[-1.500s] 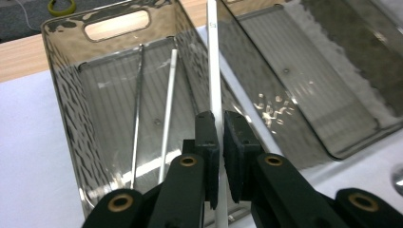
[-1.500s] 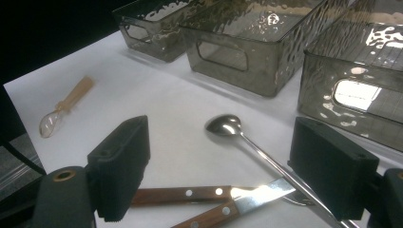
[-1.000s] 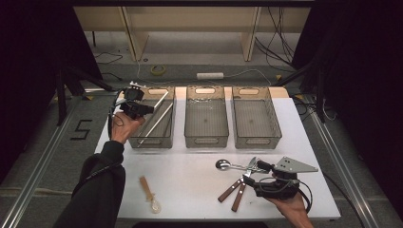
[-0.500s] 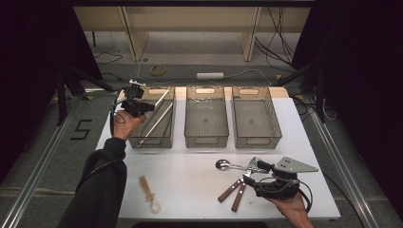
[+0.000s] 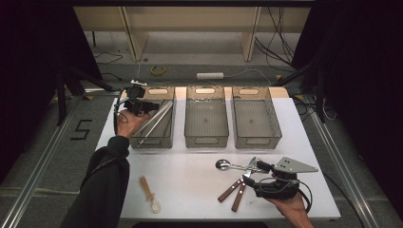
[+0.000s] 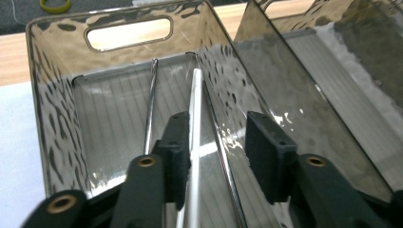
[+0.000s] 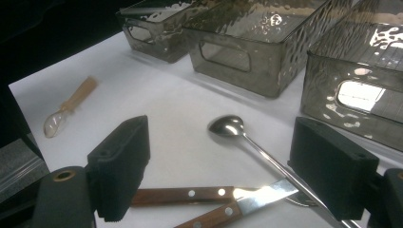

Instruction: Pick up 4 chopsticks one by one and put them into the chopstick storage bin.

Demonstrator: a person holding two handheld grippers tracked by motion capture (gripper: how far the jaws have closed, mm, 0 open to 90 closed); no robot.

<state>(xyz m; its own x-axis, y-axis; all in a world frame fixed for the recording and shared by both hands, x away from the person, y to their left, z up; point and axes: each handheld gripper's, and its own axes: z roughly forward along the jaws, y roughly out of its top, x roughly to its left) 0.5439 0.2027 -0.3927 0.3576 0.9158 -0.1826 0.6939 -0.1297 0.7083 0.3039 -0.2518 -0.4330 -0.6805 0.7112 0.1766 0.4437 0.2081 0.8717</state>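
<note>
My left gripper (image 5: 145,105) hangs over the near-left corner of the left smoked-plastic bin (image 5: 152,142). Its jaws have just been opening and now stand apart in the left gripper view (image 6: 218,137). A long white stick (image 6: 196,104) runs between them along the left pad, unpressed, and rests in the bin beside a thin metal rod (image 6: 151,99). My right gripper (image 5: 251,173) sits low at the table's front right, wide open (image 7: 223,142). A metal spoon (image 7: 228,126) lies between its jaws, and two wooden-handled knives (image 7: 190,194) lie just below.
Two more bins, the middle one (image 5: 206,137) and the right one (image 5: 256,140), stand in a row with nothing in them. A small wooden-handled spoon (image 5: 149,192) lies near the front left edge. White tabletop (image 5: 190,171) stretches between the bins and the cutlery.
The left gripper's jaws have parted over the left bin, letting go of the white stick. The right hand and the cutlery have not moved.
</note>
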